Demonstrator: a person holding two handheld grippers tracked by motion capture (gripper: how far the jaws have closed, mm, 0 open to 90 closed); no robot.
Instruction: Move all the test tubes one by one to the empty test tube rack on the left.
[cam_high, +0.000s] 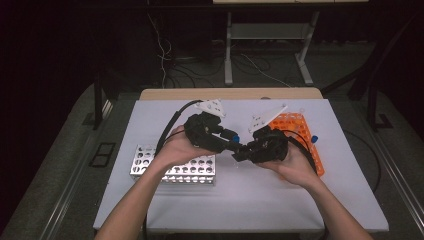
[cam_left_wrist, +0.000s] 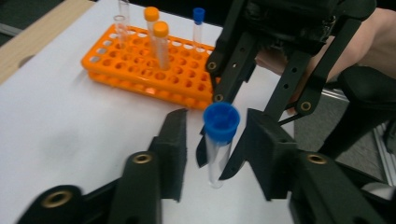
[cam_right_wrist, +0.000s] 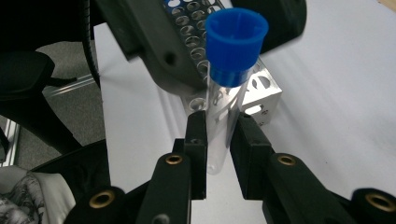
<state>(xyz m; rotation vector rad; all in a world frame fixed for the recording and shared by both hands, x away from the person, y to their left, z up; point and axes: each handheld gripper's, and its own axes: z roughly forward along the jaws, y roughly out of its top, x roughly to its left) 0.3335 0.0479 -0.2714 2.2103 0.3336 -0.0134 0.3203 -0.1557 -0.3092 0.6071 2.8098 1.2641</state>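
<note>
Blue-capped test tube (cam_right_wrist: 229, 88) is pinched low on its glass by the right gripper (cam_right_wrist: 219, 140), held above the table between both racks. Left gripper (cam_left_wrist: 212, 140) jaws stand spread around it; close them just under the cap before the right releases.
</note>
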